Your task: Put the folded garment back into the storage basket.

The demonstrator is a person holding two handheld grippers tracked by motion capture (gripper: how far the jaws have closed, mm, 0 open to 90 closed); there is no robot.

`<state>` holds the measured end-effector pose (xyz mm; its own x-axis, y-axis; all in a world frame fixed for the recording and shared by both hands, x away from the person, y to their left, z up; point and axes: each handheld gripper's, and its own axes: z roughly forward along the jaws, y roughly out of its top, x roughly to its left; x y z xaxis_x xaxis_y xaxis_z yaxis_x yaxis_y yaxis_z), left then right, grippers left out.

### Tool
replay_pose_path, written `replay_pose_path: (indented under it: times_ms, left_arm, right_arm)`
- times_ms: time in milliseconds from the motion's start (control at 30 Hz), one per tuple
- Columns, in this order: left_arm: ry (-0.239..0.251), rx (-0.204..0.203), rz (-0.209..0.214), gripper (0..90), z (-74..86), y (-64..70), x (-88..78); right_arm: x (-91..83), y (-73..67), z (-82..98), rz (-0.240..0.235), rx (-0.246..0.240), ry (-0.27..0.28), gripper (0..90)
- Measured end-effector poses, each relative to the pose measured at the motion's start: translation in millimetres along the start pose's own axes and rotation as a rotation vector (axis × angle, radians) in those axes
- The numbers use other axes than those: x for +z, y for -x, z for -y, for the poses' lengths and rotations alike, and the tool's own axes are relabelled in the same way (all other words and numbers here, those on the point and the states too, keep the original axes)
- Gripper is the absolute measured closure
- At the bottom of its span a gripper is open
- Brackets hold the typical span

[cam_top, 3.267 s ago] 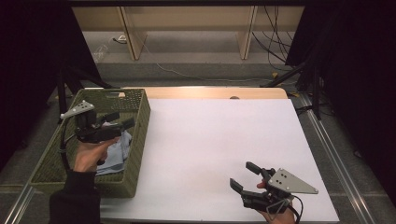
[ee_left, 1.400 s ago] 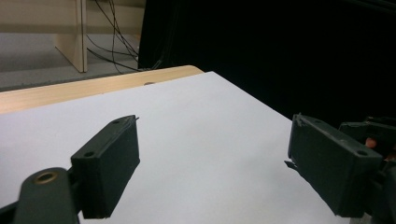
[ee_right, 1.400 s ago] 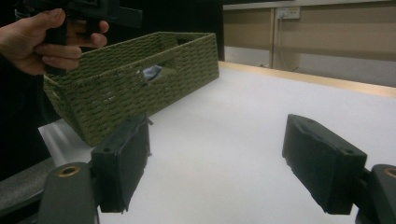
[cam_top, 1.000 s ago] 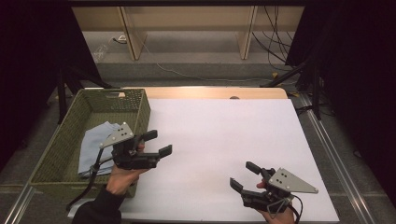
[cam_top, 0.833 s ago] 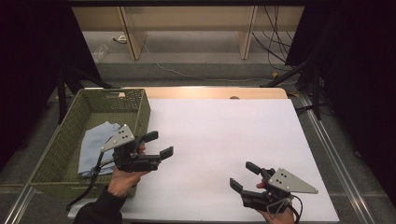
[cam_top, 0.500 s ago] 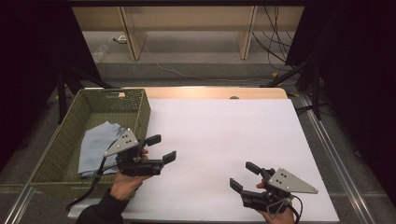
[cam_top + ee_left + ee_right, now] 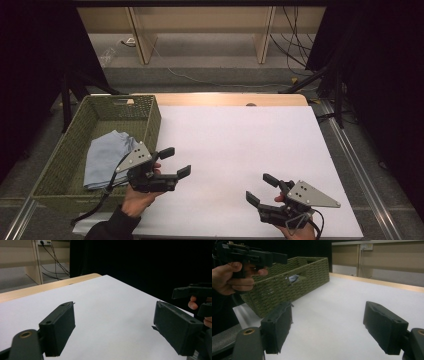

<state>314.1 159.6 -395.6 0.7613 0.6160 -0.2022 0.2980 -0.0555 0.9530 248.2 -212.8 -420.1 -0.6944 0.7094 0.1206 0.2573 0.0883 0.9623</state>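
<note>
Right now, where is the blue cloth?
In the high view the blue cloth lies inside the green woven basket at the table's left edge, just left of the left tongs, which are open over the white tabletop.

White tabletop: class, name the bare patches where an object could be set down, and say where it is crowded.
Bare: the whole white tabletop from the wicker basket across to its right edge, and forward of both grippers to the wooden strip. Crowded: the near edge, where the left hand-held gripper and right hand-held gripper hover, and the basket, holding blue cloth.
</note>
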Motion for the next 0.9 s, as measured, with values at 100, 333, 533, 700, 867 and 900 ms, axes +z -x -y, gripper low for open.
replay_pose_path:
  times_ms: [100,333,533,700,867,900]
  left_arm:
    - [0.004,-0.001,0.001,16.9,1.8,1.4,0.7]
    - [0.028,-0.016,0.010,16.9,12.6,4.9,5.0]
    - [0.032,-0.017,-0.014,17.7,21.8,2.2,6.1]
    - [0.005,-0.008,-0.002,17.1,27.1,5.8,8.4]
    - [-0.003,-0.022,0.022,16.9,31.8,10.2,9.6]
    - [-0.008,-0.022,0.022,16.9,33.1,10.6,9.8]
  right_arm:
    - [-0.3,0.3,-0.1,-0.001,0.001,-0.003,24.1]
    - [-0.4,-0.1,-0.1,-0.001,0.001,-0.003,24.1]
    - [-0.5,0.2,-0.1,-0.002,0.002,0.000,24.1]
    - [-0.9,0.3,-0.2,0.000,0.001,-0.002,24.1]
    - [-0.8,-0.2,-0.1,-0.001,0.001,-0.002,24.1]
    - [-0.9,-0.1,-0.1,-0.001,0.001,-0.004,24.1]
